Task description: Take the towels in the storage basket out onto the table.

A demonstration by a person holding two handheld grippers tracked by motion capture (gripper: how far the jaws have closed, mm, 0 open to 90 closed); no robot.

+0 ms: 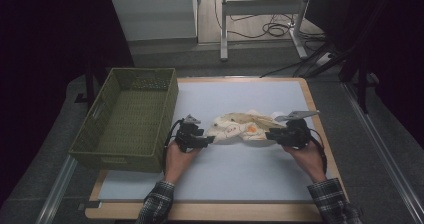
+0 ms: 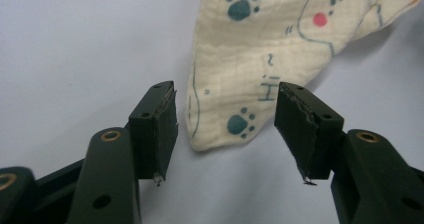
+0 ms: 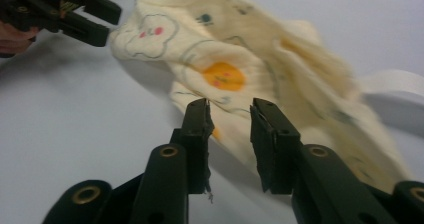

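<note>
Over on the left stood a green basket (image 1: 125, 119), and just beside it the left gripper (image 1: 206, 139) had its fingers (image 2: 157, 129) parted, with a corner of the cloth (image 1: 240, 126) lying loose between them, not pinched. That cream cloth, printed with paws and little animals, lay rumpled mid-tabletop (image 1: 240, 171). It looked light, soft and floppy, likely best taken by a corner or hem. At its right end the right gripper (image 1: 270, 135) also had its fingers (image 3: 200, 129) apart at the cloth's edge, gripping nothing.
</note>
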